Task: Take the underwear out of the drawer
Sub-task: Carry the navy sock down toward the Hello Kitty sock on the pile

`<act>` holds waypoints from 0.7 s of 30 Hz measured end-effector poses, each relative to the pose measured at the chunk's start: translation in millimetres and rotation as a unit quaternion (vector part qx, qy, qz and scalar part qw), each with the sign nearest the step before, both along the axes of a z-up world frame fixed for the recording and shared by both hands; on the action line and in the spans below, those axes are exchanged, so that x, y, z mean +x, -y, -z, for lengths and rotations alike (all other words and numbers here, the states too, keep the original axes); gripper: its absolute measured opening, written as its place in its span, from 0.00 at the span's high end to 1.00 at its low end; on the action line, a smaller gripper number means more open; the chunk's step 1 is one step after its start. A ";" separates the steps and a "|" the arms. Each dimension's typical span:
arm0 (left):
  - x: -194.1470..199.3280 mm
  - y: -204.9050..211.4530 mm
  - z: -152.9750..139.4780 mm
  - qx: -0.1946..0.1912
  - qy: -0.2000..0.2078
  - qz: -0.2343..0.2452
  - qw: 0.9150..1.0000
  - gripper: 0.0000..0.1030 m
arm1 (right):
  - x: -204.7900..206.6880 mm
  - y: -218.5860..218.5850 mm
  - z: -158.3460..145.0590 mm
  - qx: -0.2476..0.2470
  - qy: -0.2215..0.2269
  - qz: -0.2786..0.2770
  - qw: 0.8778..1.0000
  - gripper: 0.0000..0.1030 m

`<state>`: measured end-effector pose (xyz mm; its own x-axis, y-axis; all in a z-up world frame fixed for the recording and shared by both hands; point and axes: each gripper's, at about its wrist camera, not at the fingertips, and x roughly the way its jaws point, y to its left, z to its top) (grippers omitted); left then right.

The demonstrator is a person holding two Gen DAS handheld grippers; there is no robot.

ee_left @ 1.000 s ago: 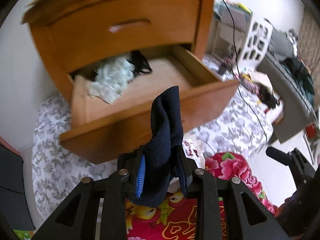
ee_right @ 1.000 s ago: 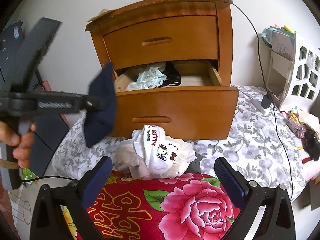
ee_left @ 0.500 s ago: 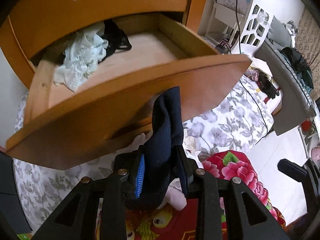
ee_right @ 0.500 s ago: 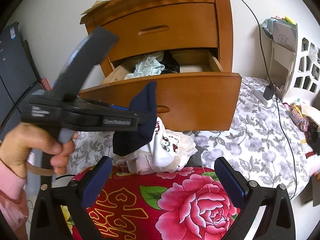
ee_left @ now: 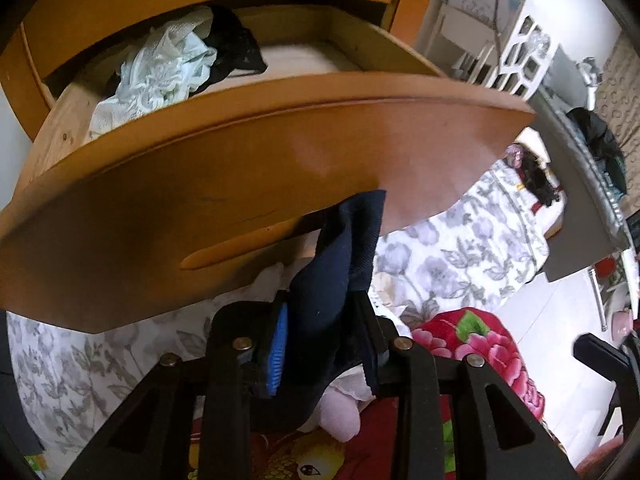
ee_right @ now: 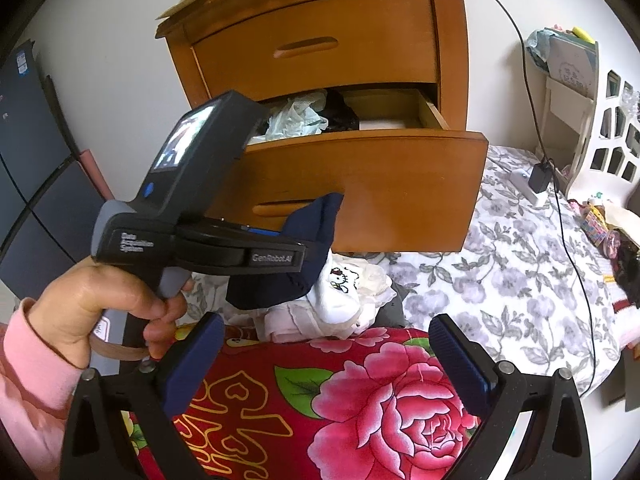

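Note:
My left gripper point(ee_left: 320, 340) is shut on dark navy underwear point(ee_left: 332, 280), held low in front of the open lower drawer point(ee_left: 248, 168). The right wrist view shows that same gripper point(ee_right: 308, 256) and navy underwear point(ee_right: 308, 232) hanging just above a pile of pale underwear point(ee_right: 340, 296) on the bed. Inside the drawer lie a pale green lace piece point(ee_left: 160, 76) and a black piece point(ee_left: 234, 48). My right gripper point(ee_right: 326, 364) stands open over the red flowered blanket point(ee_right: 380, 392), holding nothing.
The wooden nightstand point(ee_right: 320, 40) has a closed upper drawer. A grey flowered sheet point(ee_right: 500, 264) covers the bed to the right. A black cable point(ee_right: 532, 92) runs down to a charger point(ee_right: 538, 178). A white shelf point(ee_right: 600, 120) stands at the right. A hand point(ee_right: 104, 312) holds the left gripper.
The left gripper has come down and forward with the navy underwear, from beside the drawer to just above the pale pile. The right gripper has stayed open and nearly still.

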<state>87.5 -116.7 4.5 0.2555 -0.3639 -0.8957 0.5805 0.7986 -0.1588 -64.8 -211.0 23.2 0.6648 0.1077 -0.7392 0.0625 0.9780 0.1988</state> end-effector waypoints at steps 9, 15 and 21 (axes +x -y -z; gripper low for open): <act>-16.4 -26.3 -19.9 -0.069 0.016 -0.032 0.997 0.50 | 0.2 -1.3 -0.8 -0.004 0.000 -0.002 1.000 0.00; -37.5 -50.7 -35.0 -0.095 0.059 -0.064 0.992 0.48 | 0.7 -3.1 0.5 -0.007 -0.002 -0.004 1.000 0.00; -61.0 -80.9 -48.1 -0.103 0.106 -0.127 0.981 0.47 | 0.6 -4.5 0.7 -0.011 -0.004 -0.005 1.000 0.00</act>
